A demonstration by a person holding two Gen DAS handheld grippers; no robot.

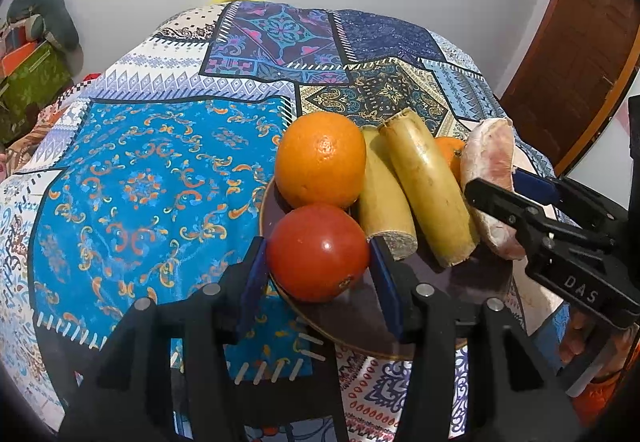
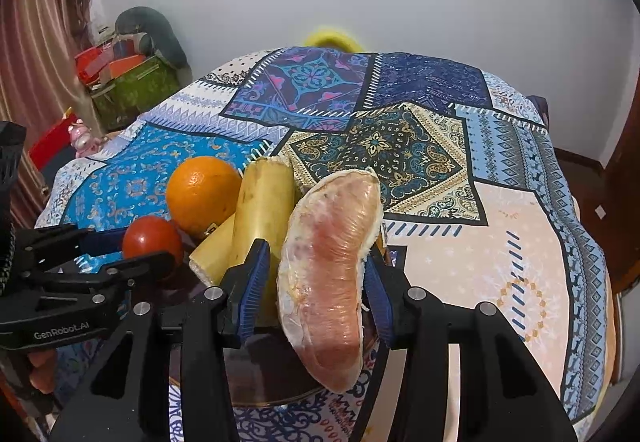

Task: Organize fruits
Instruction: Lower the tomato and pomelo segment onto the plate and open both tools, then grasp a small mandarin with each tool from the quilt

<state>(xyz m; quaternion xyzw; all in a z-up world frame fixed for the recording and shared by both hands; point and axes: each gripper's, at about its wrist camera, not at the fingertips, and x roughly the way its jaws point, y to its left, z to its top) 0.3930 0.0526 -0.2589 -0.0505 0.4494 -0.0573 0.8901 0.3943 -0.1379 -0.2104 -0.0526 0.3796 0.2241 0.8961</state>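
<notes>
Patchwork cloth [image 1: 160,170] in blue, cream and navy covers your table, the largest thing in both views, and a dark round plate [image 1: 360,326] with a gilt rim sits on it near your edge. All the fruit lies on or over that plate.

Your right tool [image 2: 316,282] holds the biggest piece, a peeled pink pomelo segment [image 2: 332,274]; in the right wrist view its blue pads sit against both flanks of the segment, which stands steeply, its lower end over the plate's rim. Whether that end touches the plate, you cannot tell.

Next in size, two cut yellow banana pieces [image 1: 428,186] lie side by side across the middle of the plate, the pomelo just to their right in the left wrist view. A whole orange [image 1: 320,158] rests at the far left of the plate, touching the nearer banana piece, and a smaller orange fruit [image 1: 450,152] peeks out behind the bananas.

Your left tool [image 1: 320,270] straddles a red tomato [image 1: 318,252] at the plate's near left edge, right below the orange. Its blue pads stand close on either side, but you cannot tell whether they press on it.
</notes>
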